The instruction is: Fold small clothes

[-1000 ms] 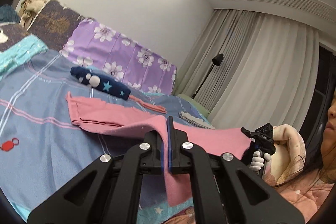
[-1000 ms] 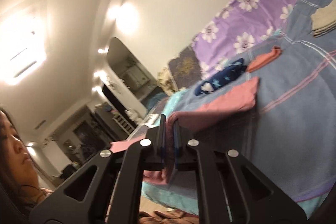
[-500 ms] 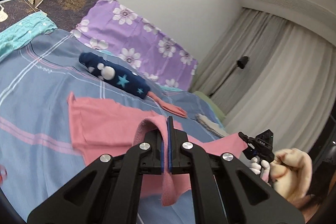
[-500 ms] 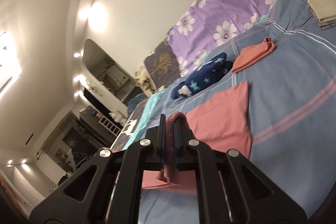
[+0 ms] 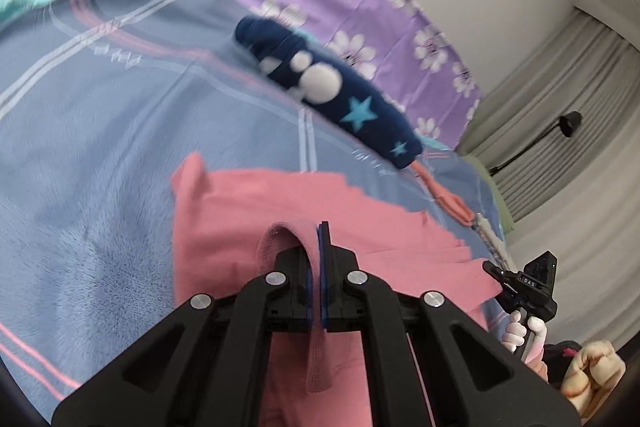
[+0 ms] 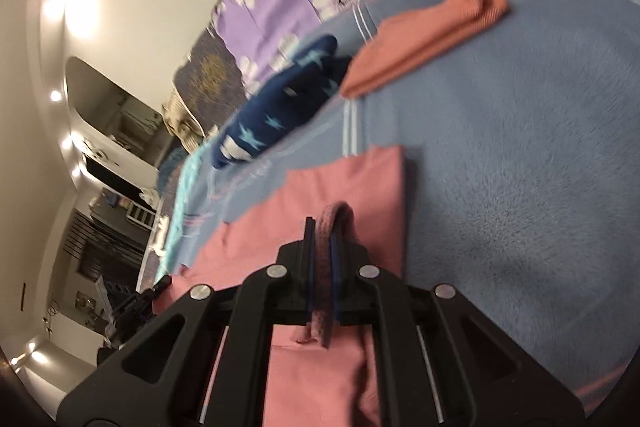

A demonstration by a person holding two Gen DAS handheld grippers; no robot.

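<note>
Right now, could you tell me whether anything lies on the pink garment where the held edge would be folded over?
Nothing visible does. Both tongs, left and right, are shut on the pink garment, whose flat part is bare. The navy star-print garment and the folded salmon garment lie beyond it on the blue bedspread.

1. The pink garment [image 5: 248, 223] runs off the bottom edge, its near part hidden behind the left gripper [image 5: 318, 267].
2. The navy star-print cloth [image 5: 328, 91] is smeared by motion blur.
3. The right gripper [image 5: 520, 283] is small at the picture's edge, probably gripping the garment's corner.
</note>
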